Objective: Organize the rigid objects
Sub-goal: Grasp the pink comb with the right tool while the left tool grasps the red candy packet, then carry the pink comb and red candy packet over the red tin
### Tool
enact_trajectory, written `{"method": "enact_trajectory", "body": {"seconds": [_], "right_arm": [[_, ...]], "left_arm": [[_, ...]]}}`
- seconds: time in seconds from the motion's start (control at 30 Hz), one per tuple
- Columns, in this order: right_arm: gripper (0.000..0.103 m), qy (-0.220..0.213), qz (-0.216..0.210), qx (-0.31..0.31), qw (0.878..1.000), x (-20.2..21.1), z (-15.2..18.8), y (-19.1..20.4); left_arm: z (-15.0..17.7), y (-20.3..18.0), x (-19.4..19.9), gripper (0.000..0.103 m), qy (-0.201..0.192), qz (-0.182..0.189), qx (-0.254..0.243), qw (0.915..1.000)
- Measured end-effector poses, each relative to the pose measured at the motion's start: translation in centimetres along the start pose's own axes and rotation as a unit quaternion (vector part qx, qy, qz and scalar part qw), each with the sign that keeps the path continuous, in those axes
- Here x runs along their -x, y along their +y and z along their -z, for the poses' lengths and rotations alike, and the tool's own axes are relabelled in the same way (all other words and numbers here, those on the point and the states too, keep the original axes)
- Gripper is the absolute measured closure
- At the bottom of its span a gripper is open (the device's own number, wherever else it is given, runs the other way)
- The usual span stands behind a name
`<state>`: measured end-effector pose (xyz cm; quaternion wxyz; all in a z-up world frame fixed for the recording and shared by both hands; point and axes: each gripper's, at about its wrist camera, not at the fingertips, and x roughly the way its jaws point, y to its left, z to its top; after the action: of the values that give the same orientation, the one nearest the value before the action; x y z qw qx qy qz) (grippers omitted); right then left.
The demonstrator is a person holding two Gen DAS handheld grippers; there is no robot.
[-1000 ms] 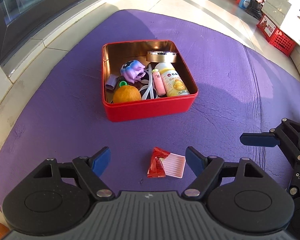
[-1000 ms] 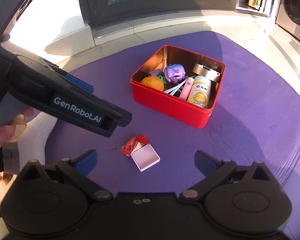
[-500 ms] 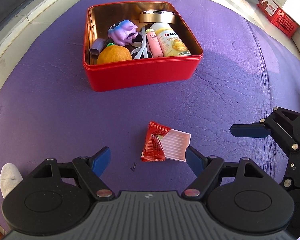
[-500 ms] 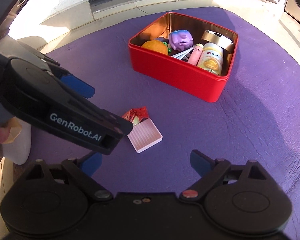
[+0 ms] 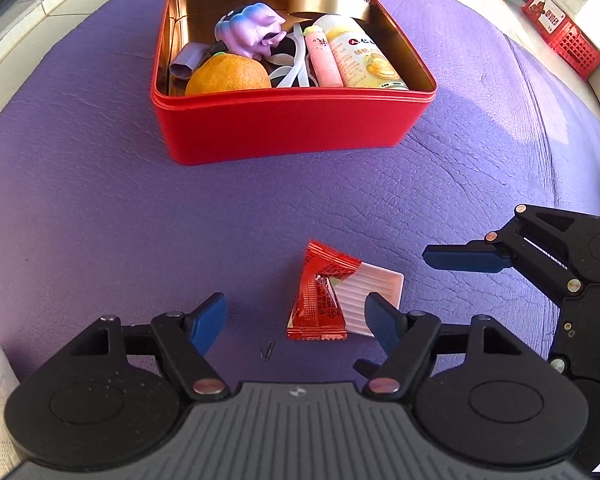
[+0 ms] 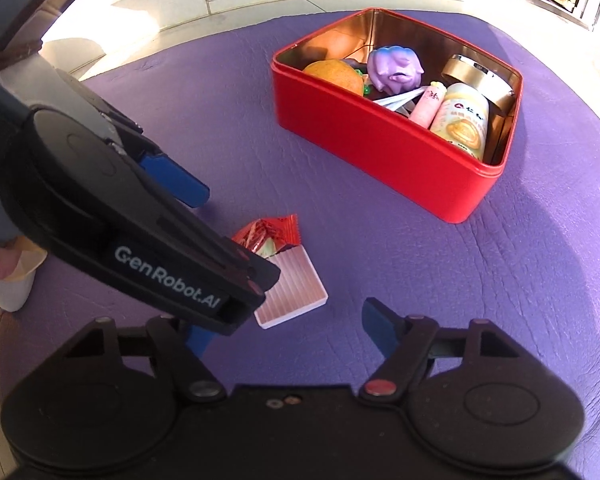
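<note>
Left gripper (image 5: pixel 296 318) is closing, nothing pinched yet. The red packet (image 5: pixel 320 292) lies right between its tips on the purple mat (image 5: pixel 100 220), long axis pointing away, overlapping the pink card (image 5: pixel 374 292). Right gripper (image 6: pixel 288 328) is also closing empty, off to the side, so left's closer.

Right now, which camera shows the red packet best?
The left wrist view: the red packet lies whole between the left gripper's closing jaws, overlapping the white tray. In the right wrist view, the left gripper's body hides part of it.
</note>
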<state>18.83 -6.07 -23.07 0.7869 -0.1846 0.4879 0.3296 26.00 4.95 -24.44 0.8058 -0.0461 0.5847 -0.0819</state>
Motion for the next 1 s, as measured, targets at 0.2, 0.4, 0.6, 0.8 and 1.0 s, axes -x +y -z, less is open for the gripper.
{"method": "enact_trajectory", "body": {"seconds": [0.2,0.4,0.6,0.8,1.0], "right_arm": [[0.041,0.001,0.000,0.020,1.000,-0.5,-0.1,0.6],[0.051,-0.005,0.010,0.028,1.000,-0.3,0.2,1.0],[0.059,-0.003,0.024,0.026,0.999,-0.3,0.1,1.5],[0.060,0.004,0.034,0.000,0.999,0.0,0.2,1.2],[0.060,0.010,0.043,-0.052,0.998,0.7,0.4,0.3]], "left_arm": [[-0.1,-0.3,-0.2,0.042,-0.010,-0.008,-0.018,0.9998],[-0.1,-0.9,-0.4,0.057,-0.014,-0.027,-0.041,0.9987],[-0.2,-1.0,-0.4,0.080,-0.014,-0.031,-0.044,0.9985],[-0.1,-0.8,-0.2,0.080,-0.010,-0.031,-0.036,0.9988],[-0.1,-0.6,0.2,0.080,-0.007,-0.034,-0.026,0.9991]]}}
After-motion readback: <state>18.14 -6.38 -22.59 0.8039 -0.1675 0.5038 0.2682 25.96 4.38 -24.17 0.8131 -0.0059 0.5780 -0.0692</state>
